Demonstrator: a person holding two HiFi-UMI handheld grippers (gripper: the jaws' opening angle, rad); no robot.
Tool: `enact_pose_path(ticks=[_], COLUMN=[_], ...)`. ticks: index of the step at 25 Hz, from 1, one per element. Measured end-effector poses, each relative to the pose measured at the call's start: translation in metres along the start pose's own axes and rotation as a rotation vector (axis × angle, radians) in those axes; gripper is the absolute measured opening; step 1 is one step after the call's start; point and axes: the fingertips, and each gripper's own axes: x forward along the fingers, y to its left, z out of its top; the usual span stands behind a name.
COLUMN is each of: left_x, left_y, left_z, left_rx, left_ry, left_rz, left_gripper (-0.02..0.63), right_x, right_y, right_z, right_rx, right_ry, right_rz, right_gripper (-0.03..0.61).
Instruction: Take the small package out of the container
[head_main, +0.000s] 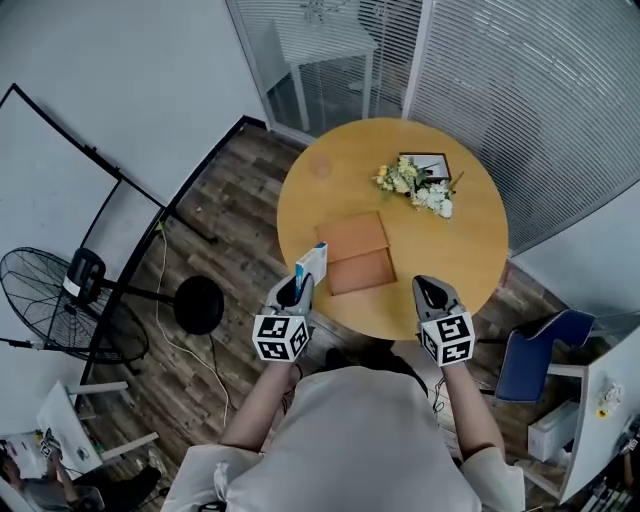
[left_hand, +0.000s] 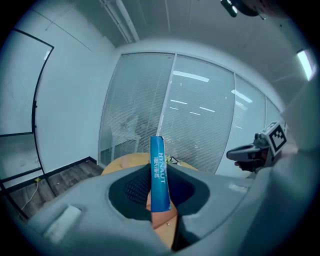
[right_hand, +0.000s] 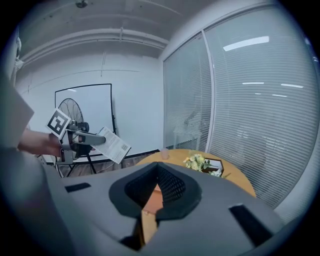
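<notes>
Fingers (left_hand: 134, 189) of our left gripper (head_main: 302, 284) are pinching the small package (left_hand: 160, 175) upright, out of the container (head_main: 355, 252) on the table (head_main: 450, 200).
We are aiming for a firm, steady pinch so it is not slipping; fingers of our right gripper (head_main: 430, 290) are closed, holding nothing.
</notes>
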Motion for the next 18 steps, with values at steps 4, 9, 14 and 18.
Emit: enact_pose_path(ticks=[4,9,14,18], left_x=[-0.017,-0.032,-0.048,-0.06], left_y=[-0.002,-0.009,-0.026,-0.043], left_z=[0.015,0.035,0.05,0.061], left_rx=[0.029,0.053,0.06,0.065], left_ry=[-0.046,-0.095,-0.146,-0.191], left_rz=[-0.015,-0.018,0.001,0.03], left_gripper=[0.075,0.075,0.075,0.075], right_x=[-0.023,-0.05,-0.074,-0.086], right_y=[0.008,0.003,-0.009,-0.025], right_z=[0.013,0.026,0.032,0.033], right_rx=[-0.011,0.013,0.013,0.029], right_ry=[-0.033,-0.084,-0.129,-0.146], right_rz=[-0.037,-0.072,-0.071,-0.059], right_gripper=[0.003,0.003,0.003,0.003])
